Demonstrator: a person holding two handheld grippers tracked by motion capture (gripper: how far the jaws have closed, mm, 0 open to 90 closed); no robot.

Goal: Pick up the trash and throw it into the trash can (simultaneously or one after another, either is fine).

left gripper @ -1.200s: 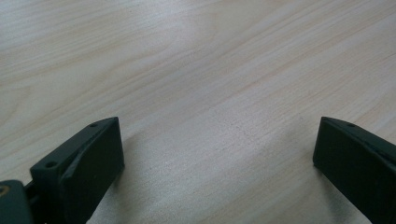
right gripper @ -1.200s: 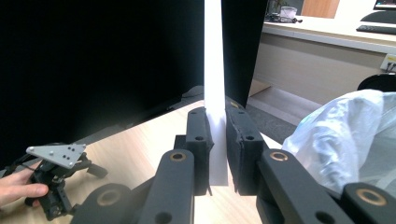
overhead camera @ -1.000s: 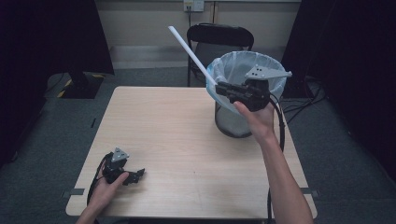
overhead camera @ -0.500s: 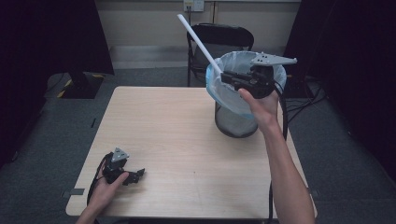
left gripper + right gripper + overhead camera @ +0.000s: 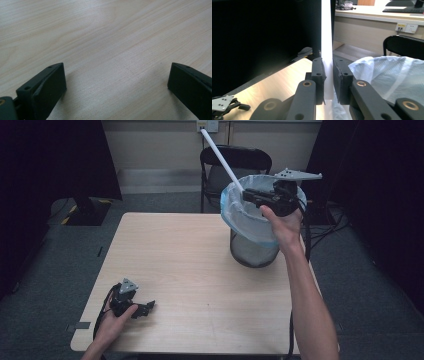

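Note:
A long white strip (image 5: pixel 221 161) slants up and back from the rim of a mesh waste bin (image 5: pixel 254 251) lined with a pale blue bag (image 5: pixel 245 217). My right gripper (image 5: pixel 246 195) is shut on the strip's lower end, held over the bin's mouth. In the right gripper view the white strip (image 5: pixel 326 37) rises straight up between the two jaws of my right gripper (image 5: pixel 329 72), with the bag (image 5: pixel 392 75) at the right. My left gripper (image 5: pixel 148 306) rests open on the table near its front left corner. In the left gripper view only bare wood lies in the gap of my left gripper (image 5: pixel 115 85).
The light wooden table (image 5: pixel 175 265) holds the bin at its back right. A black chair (image 5: pixel 235 160) stands behind the table. A dark monitor stand (image 5: pixel 85 205) sits on the floor at the left, and cables trail on the floor at the right.
My right gripper has risen and shifted back over the bin with the strip, which now stands steeper. The left gripper has not moved.

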